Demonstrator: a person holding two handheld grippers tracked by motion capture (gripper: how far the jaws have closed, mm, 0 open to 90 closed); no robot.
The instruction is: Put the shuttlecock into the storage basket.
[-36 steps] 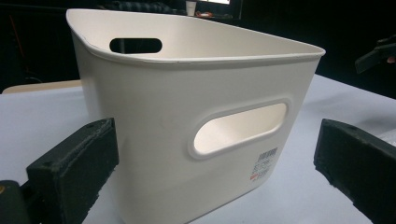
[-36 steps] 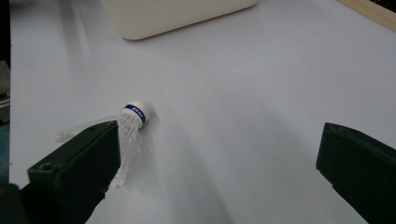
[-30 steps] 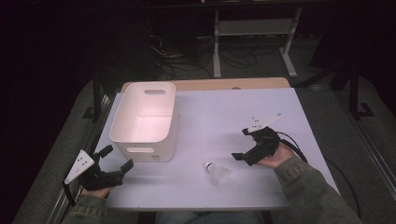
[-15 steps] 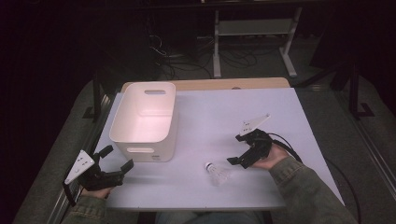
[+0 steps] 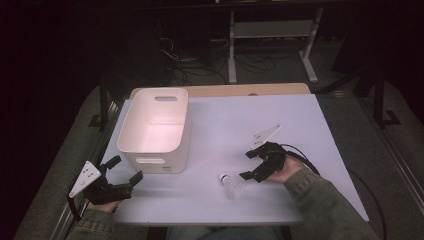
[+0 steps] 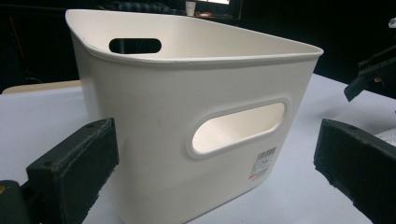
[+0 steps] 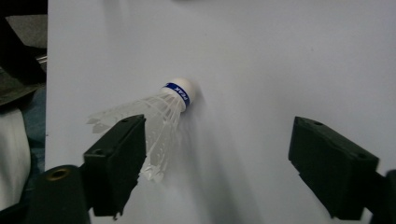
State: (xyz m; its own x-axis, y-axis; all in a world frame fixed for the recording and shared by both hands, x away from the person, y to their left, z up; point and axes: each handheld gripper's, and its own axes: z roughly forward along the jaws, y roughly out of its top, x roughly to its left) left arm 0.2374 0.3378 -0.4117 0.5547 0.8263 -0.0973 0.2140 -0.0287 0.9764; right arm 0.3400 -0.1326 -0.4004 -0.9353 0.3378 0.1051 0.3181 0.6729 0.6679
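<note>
A white shuttlecock [image 5: 231, 184] with a blue-banded cork lies on its side on the white table [image 5: 250, 120], near the front edge. My right gripper [image 5: 246, 166] sits just to its right, pointing at it. In the right gripper view the shuttlecock [image 7: 163, 112] lies ahead, its feathers partly behind one jaw of the right gripper [image 7: 217, 158]. The jaws have just been closing but stand apart, pressing on nothing. My left gripper [image 5: 125, 170] rests open at the front left corner, facing the white bin [image 6: 187, 116] from close by.
The white handled bin [image 5: 156, 127] stands at the left of the table. A wooden board [image 5: 225, 90] lines the far edge. Beyond it are a metal rack [image 5: 272, 30] and cables on the dark floor. My right gripper [image 6: 373, 74] shows far off in the left gripper view.
My right gripper has moved left and nearer the front edge, up to the shuttlecock, and its jaws have narrowed a little. The left gripper has stayed in place.
</note>
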